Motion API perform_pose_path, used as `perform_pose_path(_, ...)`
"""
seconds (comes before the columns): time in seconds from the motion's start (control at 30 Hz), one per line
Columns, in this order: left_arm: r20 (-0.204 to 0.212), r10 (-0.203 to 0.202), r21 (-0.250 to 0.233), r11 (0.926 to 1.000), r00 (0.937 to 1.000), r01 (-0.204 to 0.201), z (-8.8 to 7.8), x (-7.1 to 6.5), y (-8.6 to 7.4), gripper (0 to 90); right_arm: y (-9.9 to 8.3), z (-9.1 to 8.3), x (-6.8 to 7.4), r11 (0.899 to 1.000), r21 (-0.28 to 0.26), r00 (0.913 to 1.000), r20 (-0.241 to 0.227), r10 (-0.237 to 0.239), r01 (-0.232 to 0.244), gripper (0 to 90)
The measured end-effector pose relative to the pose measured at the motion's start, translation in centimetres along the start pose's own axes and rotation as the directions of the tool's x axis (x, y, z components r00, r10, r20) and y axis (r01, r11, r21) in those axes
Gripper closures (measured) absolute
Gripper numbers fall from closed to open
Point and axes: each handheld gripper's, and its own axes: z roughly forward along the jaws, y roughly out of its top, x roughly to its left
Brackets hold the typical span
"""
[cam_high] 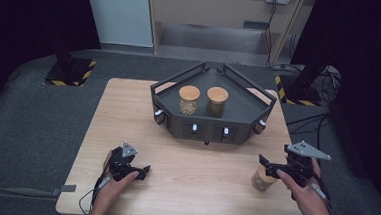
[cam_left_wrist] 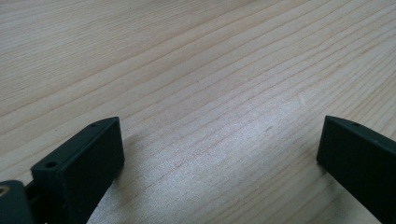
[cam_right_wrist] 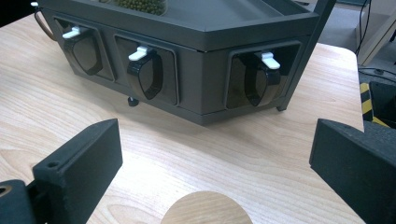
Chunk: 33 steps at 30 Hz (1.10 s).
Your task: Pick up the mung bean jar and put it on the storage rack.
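A jar with a round wooden lid (cam_high: 261, 180) stands on the wooden table (cam_high: 200, 168) near its right front corner. My right gripper (cam_high: 268, 167) hovers just over it, open, and the lid (cam_right_wrist: 208, 211) lies low between its jaws, untouched. Beyond it is a dark grey angled rack (cam_right_wrist: 210, 28) with three dispenser levers (cam_right_wrist: 142, 52) on its front faces. On top of the rack (cam_high: 248, 108) stand two more wooden-lidded jars, one (cam_high: 189, 99) pale inside, the other (cam_high: 217, 101) greenish. My left gripper (cam_high: 135, 171) rests open at the left front, over bare wood (cam_left_wrist: 219, 154).
The rack has raised rails along its back edges (cam_high: 180, 77). Bare tabletop lies between the two grippers and in front of the rack. Cables (cam_high: 93, 194) trail off the front edge. Black stands with yellow-striped bases (cam_high: 70, 72) sit on the floor behind the table.
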Motion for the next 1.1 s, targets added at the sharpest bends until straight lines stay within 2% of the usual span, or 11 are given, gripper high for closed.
perform_pose_path(0.23, 0.001, 0.000, 0.000, 1.0000, 1.0000, 0.000, 0.0, 0.0, 0.0, 0.0, -0.6, 0.0, 0.1, 1.000, 0.008, 0.9999, -0.010, 0.004, -0.004, 2.7)
perform_pose_path(0.47, 0.001, 0.000, 0.001, 1.0000, 1.0000, 0.000, 0.0, 0.0, 0.0, 0.0, -1.6, -0.1, 0.4, 1.000, -0.008, 0.9999, 0.009, 0.011, -0.011, 2.7)
perform_pose_path(0.73, 0.000, 0.000, 0.000, 1.0000, 1.0000, 0.000, 0.0, 0.0, 0.0, 0.0, -2.5, -0.1, 0.6, 1.000, -0.011, 0.9997, 0.010, 0.024, -0.023, 2.7)
perform_pose_path(1.1, 0.001, 0.000, 0.000, 1.0000, 1.0000, 0.000, 0.0, 0.0, 0.0, 0.0, -3.6, 0.3, 1.3, 1.000, 0.019, 0.9995, 0.026, 0.016, -0.016, 2.7)
